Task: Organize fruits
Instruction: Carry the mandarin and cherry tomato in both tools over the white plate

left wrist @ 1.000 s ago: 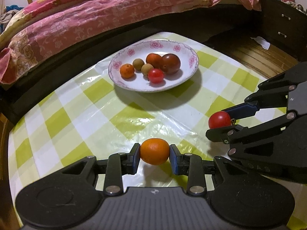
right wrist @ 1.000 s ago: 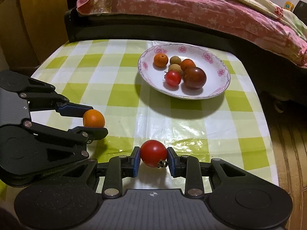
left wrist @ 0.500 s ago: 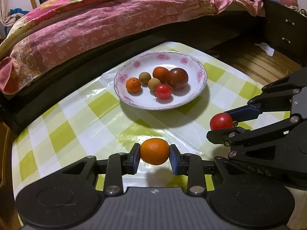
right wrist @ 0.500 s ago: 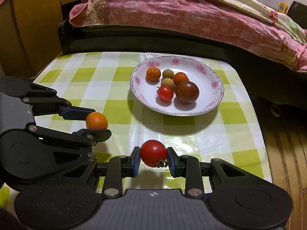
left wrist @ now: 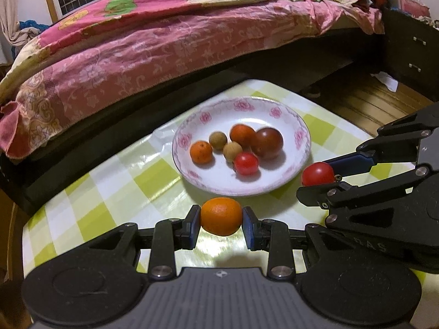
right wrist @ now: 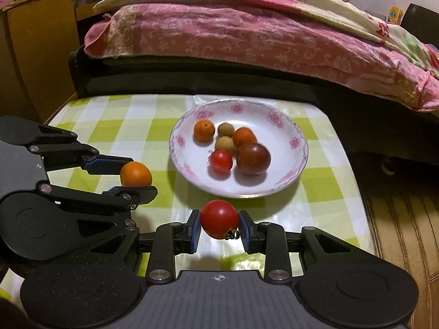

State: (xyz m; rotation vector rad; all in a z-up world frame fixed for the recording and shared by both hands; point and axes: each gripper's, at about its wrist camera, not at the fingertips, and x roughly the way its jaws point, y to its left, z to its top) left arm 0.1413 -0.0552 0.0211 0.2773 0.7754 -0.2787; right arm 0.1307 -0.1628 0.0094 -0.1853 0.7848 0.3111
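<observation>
On the left, a small orange is held in the left claw, closed on it at its widest girth, raised above the checked worktop just short of the plate's near rim. It is judged light, firm-skinned and a little springy; a grip across the middle, as seen here, should be kept gentle so the peel is not bruised. In the centre, the flowered plate is seen carrying six fruits: a small orange one at the left, two tan ones, another orange one, a large dark tomato and a small red tomato. On the right, a red tomato is pinched in the right claw, closed on its sides, its dried stem end hanging at the lower right. The tomato is judged soft, smooth and easily split; light pressure on the flanks is called for. Behind, a bed with a pink quilt is seen. Faint letters are noticed on the right claw's body, too blurred to be read.
</observation>
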